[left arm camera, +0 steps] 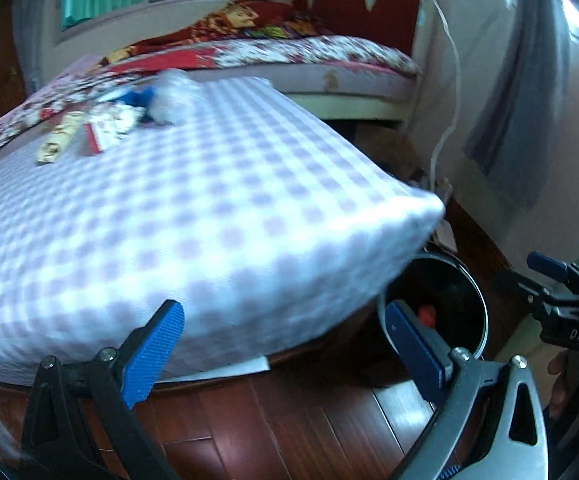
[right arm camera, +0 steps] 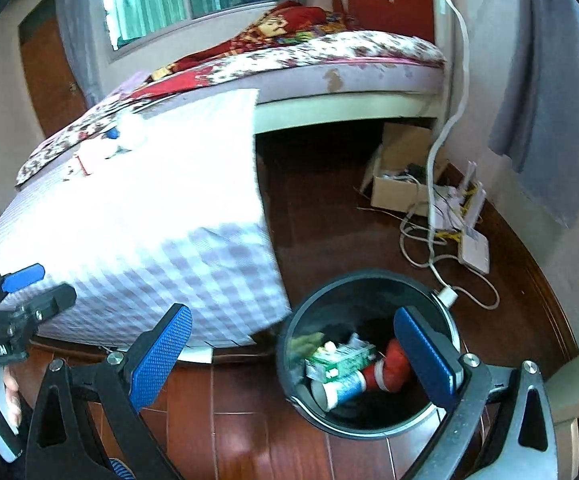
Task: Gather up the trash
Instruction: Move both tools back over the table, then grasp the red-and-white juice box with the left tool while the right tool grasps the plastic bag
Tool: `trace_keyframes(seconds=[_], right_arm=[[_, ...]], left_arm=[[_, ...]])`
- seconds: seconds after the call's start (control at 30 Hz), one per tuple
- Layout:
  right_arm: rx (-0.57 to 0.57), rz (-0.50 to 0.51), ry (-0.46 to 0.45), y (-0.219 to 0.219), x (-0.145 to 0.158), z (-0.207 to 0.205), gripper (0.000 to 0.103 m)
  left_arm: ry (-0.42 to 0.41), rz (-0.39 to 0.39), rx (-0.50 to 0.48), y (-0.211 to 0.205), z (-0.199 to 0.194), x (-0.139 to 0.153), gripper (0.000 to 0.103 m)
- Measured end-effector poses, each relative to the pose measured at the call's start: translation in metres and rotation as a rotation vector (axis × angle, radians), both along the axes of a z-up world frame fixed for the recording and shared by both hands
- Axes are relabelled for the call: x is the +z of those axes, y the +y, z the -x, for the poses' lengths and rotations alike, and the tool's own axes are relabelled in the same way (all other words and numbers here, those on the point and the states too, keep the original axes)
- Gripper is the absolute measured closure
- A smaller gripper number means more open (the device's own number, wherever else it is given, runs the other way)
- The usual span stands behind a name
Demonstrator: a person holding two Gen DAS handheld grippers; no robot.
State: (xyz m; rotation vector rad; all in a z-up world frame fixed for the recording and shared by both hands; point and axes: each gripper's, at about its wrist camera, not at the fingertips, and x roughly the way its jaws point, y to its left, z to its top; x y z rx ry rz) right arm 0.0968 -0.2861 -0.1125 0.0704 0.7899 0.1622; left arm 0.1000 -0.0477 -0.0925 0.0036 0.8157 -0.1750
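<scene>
Left wrist view: the left gripper (left arm camera: 285,344) hangs over the near edge of a checked cloth (left arm camera: 193,216) covering a low surface, its jaws spread wide with nothing between the blue pads (left arm camera: 157,352). At the far left of the cloth lies the uncollected trash: a small printed carton (left arm camera: 109,130), a flat wrapper (left arm camera: 57,142) and a crumpled white-and-blue piece (left arm camera: 165,96), close together; motion blur hides their detail. Only part of the black bin (left arm camera: 445,300) shows past the cloth's near right corner, with a red spot inside. The right gripper (left arm camera: 557,292) enters at the right edge.

Right wrist view: the right gripper (right arm camera: 293,356) hovers above the wooden floor (right arm camera: 249,432), jaws likewise wide apart and holding nothing; its right pad stands over the bin's mouth. Here the bin (right arm camera: 301,320) is seen from above, standing on the floor just beside the cloth's near right corner. Inside lie a green-and-white box (right arm camera: 337,360), a blue-and-white tube (right arm camera: 341,388) and a red container (right arm camera: 393,364), touching one another. The trash on the cloth (right arm camera: 101,152) appears small and overexposed. This view alone shows a cardboard box (right arm camera: 397,192) and white cables (right arm camera: 441,240) on the floor at the far right, near the wall, and the left gripper (right arm camera: 21,292) at the left edge. Both views show the bed (right arm camera: 349,64) beyond.
</scene>
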Motion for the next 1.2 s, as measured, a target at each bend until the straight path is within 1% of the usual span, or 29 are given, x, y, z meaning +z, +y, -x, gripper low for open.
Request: trace_keyframes(seconds=[0.1,0.17,0.23,0.33,0.43,0.53,0.6,0.63,0.7,0.77,0.8,0.83,0.87,0.93,0.97,1.0,1.13,1.2], right_arm=[[0.04,0.01,-0.019,0.018,0.013,-0.009,0.001],[0.061,0.014,-0.031,0.029,0.023,-0.018,0.001],[0.083,0.005,-0.035,0.041,0.035,-0.033,0.001],[0.118,-0.013,-0.063,0.068,0.052,-0.063,0.001],[0.168,-0.002,-0.068,0.101,0.056,-0.096,0.001],[0.234,0.038,-0.052,0.141,0.051,-0.134,0.001],[0.264,0.091,-0.03,0.166,0.045,-0.159,0.001],[0.268,0.101,-0.015,0.176,0.042,-0.171,0.001],[0.289,0.084,0.003,0.192,0.037,-0.197,0.001],[0.309,0.103,0.003,0.209,0.033,-0.22,0.001],[0.319,0.103,0.004,0.214,0.032,-0.227,0.003],[0.334,0.101,0.008,0.221,0.03,-0.236,0.008],[0.347,0.102,0.015,0.228,0.028,-0.244,0.01],[0.364,0.105,0.027,0.237,0.026,-0.259,0.012],[0.377,0.104,0.031,0.243,0.024,-0.266,0.012],[0.388,0.106,0.036,0.249,0.023,-0.27,0.012],[0.417,0.115,0.035,0.262,0.02,-0.279,0.012],[0.425,0.105,0.031,0.266,0.021,-0.283,0.012]], left_arm=[[-0.025,-0.009,0.051,0.022,-0.006,0.011,0.002],[-0.044,-0.023,0.102,0.042,-0.014,0.02,0.002],[-0.054,-0.033,0.148,0.059,-0.022,0.026,0.002],[-0.065,-0.047,0.203,0.083,-0.041,0.032,0.002],[-0.078,-0.063,0.259,0.109,-0.07,0.033,0.002],[-0.083,-0.068,0.316,0.131,-0.103,0.029,0.006],[-0.065,-0.025,0.327,0.147,-0.127,0.023,0.018],[-0.055,-0.014,0.331,0.152,-0.137,0.02,0.021],[-0.047,0.001,0.334,0.159,-0.155,0.014,0.023],[-0.04,0.016,0.325,0.162,-0.175,0.009,0.027],[-0.04,0.02,0.322,0.163,-0.185,0.007,0.028],[-0.043,0.03,0.313,0.164,-0.192,0.007,0.028],[-0.046,0.037,0.303,0.164,-0.198,0.006,0.028],[-0.031,0.038,0.294,0.165,-0.213,0.002,0.029],[-0.021,0.04,0.289,0.167,-0.217,0.001,0.032],[-0.012,0.034,0.289,0.169,-0.221,-0.001,0.037],[-0.016,-0.001,0.297,0.18,-0.223,0.0,0.038],[-0.02,-0.005,0.305,0.188,-0.221,0.0,0.038]])
